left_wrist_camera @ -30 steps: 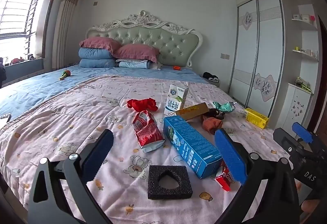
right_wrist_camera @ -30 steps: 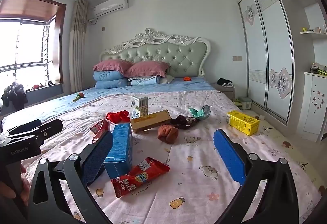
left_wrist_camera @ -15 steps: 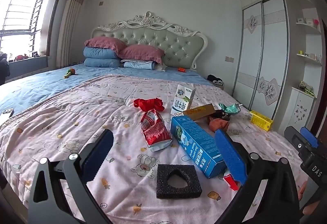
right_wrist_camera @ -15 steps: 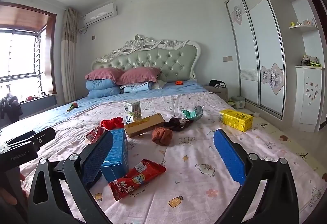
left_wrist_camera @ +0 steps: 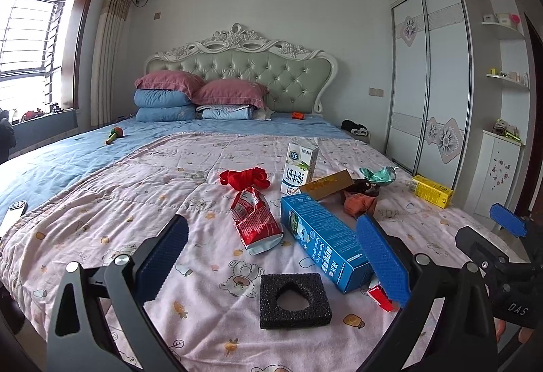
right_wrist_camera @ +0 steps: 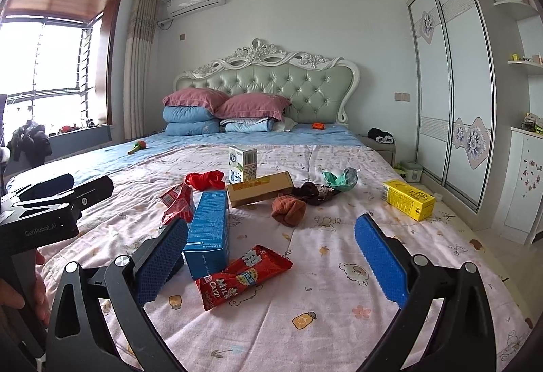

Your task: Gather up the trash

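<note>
Both wrist views have shifted since a second ago. In the left view the foam block (left_wrist_camera: 294, 300) and blue box (left_wrist_camera: 324, 242) now sit further right; in the right view the candy wrapper (right_wrist_camera: 242, 277) sits lower.

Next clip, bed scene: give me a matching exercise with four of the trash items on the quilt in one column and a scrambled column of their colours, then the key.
Things:
1. long carton
2. foam block with a hole
3. small box near the bed's right edge
4. Milk Candy wrapper

Colours:
A. yellow
B. red
C. blue
D. black

Pairs: 1-C, 2-D, 3-A, 4-B
</note>
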